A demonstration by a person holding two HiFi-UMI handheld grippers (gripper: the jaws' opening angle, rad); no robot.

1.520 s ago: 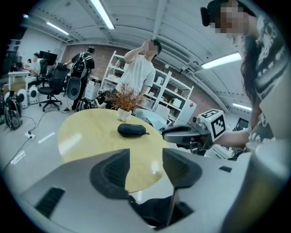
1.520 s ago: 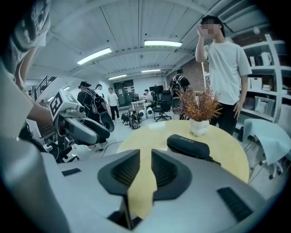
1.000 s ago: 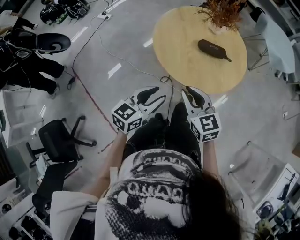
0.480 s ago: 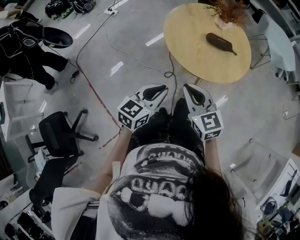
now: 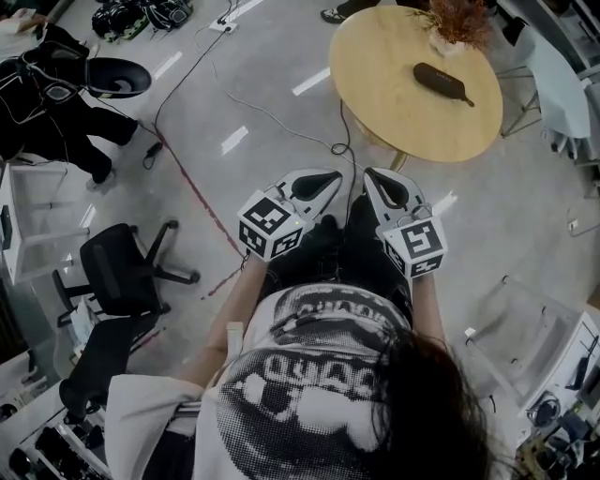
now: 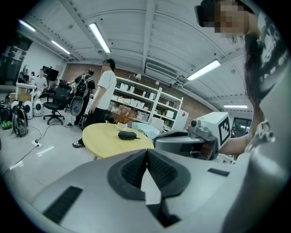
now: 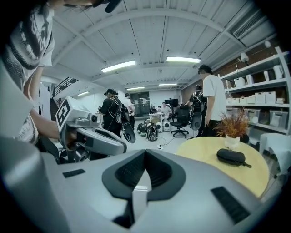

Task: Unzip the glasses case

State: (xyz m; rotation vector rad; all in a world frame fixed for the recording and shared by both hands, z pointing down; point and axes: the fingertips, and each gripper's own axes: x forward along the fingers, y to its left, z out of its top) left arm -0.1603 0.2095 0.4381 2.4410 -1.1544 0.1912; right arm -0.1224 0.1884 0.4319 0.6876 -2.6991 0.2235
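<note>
Left tongs (image 5: 330, 178) and right tongs (image 5: 371, 176) just closing down, pads now pressing together with nothing between. Hanging side by side over the floor, well apart from the round desk (image 5: 384, 84). Lying out there on it, the black glasses case (image 5: 441, 82), near the dried plant (image 5: 457, 21) in its white pot.

Ahead of you: round wooden table (image 5: 394, 112) on grey floor (image 5: 272, 103); loose cables (image 5: 180, 78) and a red line (image 5: 192, 187) cross it. Black office chair (image 5: 117, 272) at your left. Shelving (image 6: 145, 98) lines the far wall; strip lights (image 6: 99, 37) lit overhead.
</note>
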